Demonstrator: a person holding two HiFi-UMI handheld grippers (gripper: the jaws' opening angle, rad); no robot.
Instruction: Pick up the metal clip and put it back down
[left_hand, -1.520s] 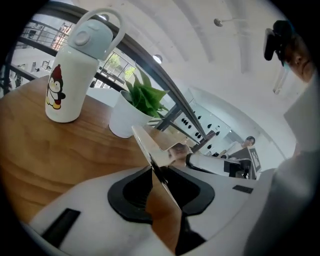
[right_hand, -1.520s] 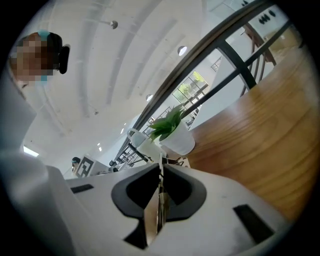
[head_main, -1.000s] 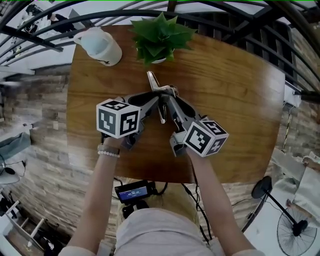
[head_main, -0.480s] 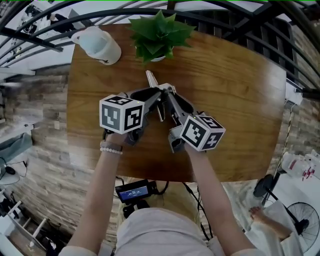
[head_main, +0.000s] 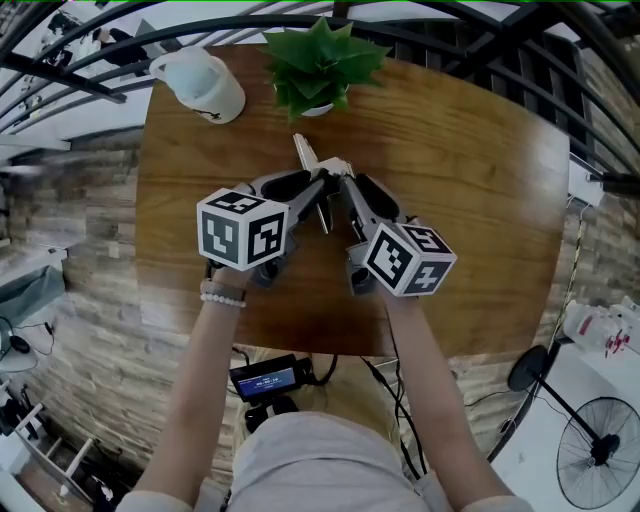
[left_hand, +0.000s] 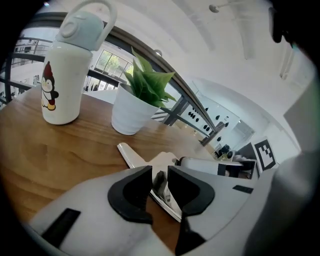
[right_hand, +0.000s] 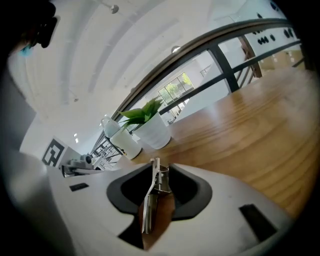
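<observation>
Wide brown wooden table (head_main: 480, 200), filling the middle of the head view. Bears at its far edge a green potted plant (head_main: 320, 60) in a white pot. Bears too, left of that, a white bottle (head_main: 205, 85) with a pale blue lid and a penguin print.

Left gripper (left_hand: 160, 176), reaching in from the left toward the table's middle. Jaws nearly together, with only a narrow slot between the black pads (left_hand: 131, 197). Grips the metal clip (head_main: 303, 152) in that slot, both pads pressing against it.

Right gripper (right_hand: 159, 186), coming in from the right, tips just beside the left one's. Jaws spread wide, having just been opening. Straddles the clip's near end without pinching it. Dark pads (right_hand: 192, 192) stand clear on the left side. On the right side, the clip's spring part sits close to the pad; hard to tell whether it touches.

Smallest of all, the clip itself: silvery, long and thin, in mid-table just in front of the plant pot. Flat pointed blade sticks out past both sets of tips toward the plant. Stands on edge between the right jaws. Cannot tell whether it rests on the wood or hangs just above it.
</observation>
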